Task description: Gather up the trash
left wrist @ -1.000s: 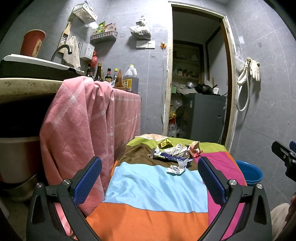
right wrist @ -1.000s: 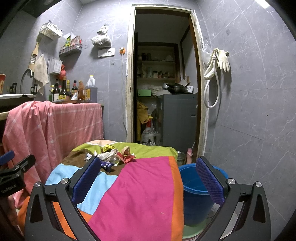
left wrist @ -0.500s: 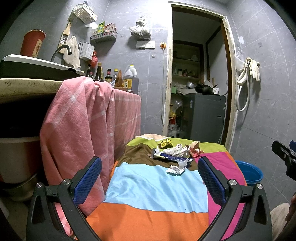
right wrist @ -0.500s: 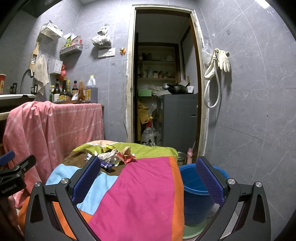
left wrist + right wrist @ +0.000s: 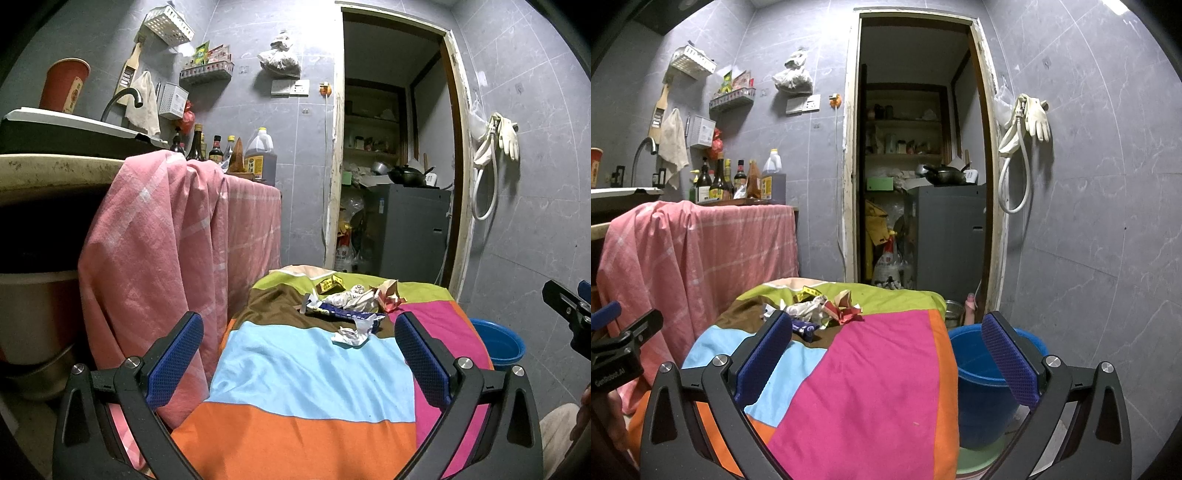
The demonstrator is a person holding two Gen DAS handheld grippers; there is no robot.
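On the worktop's striped cloth (image 5: 310,373) lie crumpled wrappers (image 5: 351,312), light and springy, so we'd pinch the white scrap (image 5: 350,335) across its bulk; both the left gripper (image 5: 299,354) and right gripper (image 5: 886,354) gape wide, empty.

I count on patchwork cloth (image 5: 310,373): one blue wrapper (image 5: 341,314), two white crumpled papers (image 5: 349,335), one yellow scrap (image 5: 330,285), one red-pink scrap (image 5: 388,295). Right of cloth: one blue bucket (image 5: 979,369).
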